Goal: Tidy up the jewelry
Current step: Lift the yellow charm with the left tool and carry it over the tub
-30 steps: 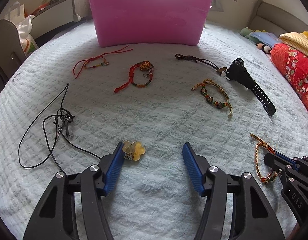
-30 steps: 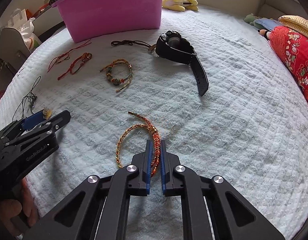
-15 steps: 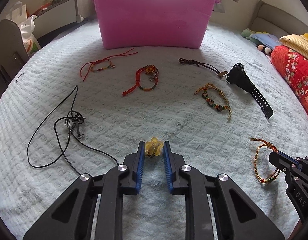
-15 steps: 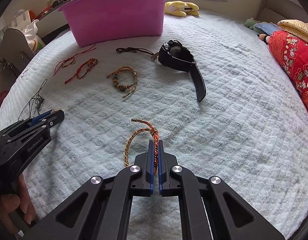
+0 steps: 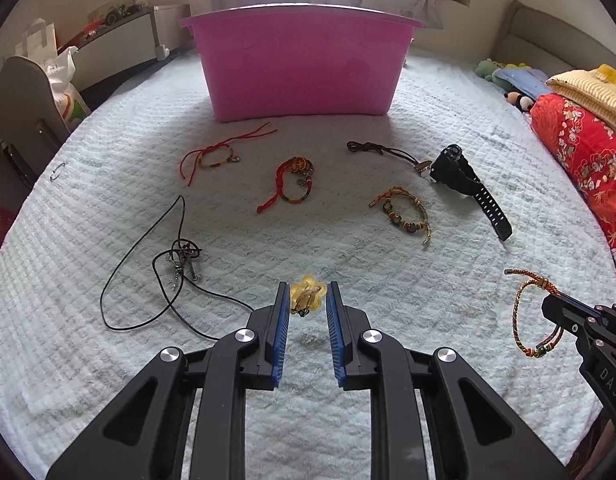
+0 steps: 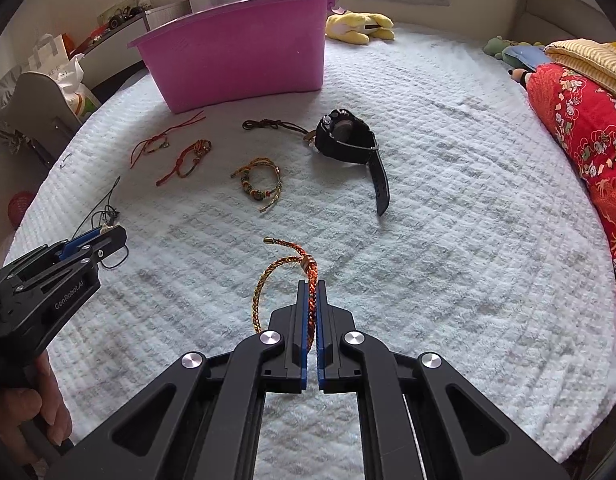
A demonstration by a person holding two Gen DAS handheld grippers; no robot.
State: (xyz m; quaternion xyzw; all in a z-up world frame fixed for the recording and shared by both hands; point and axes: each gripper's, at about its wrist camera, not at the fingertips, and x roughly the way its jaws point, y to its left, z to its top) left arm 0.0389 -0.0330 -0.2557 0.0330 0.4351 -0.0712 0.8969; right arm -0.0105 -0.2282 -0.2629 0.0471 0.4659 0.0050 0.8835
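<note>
My left gripper [image 5: 307, 294] is shut on a yellow flower-shaped charm [image 5: 307, 298], lifted a little off the white bedspread. My right gripper [image 6: 312, 292] is shut on an orange braided bracelet [image 6: 268, 280], also lifted; it also shows in the left wrist view [image 5: 526, 312]. A pink tub [image 5: 304, 60] stands at the back. On the bedspread lie a black cord necklace [image 5: 164, 264], two red string bracelets [image 5: 212, 156] [image 5: 292, 184], a beaded bracelet [image 5: 404, 216], a brown cord [image 5: 384, 152] and a black watch [image 5: 464, 184].
A red patterned quilt [image 5: 588, 160] and yellow blanket lie along the right edge. Stuffed toys sit at the back right, one yellow [image 6: 360, 26]. A chair back [image 5: 24, 96] and a bag stand left of the bed.
My left gripper has closed on the yellow charm and both grippers have risen, so the scene looks further away. The right gripper has kept hold of the braided bracelet.
</note>
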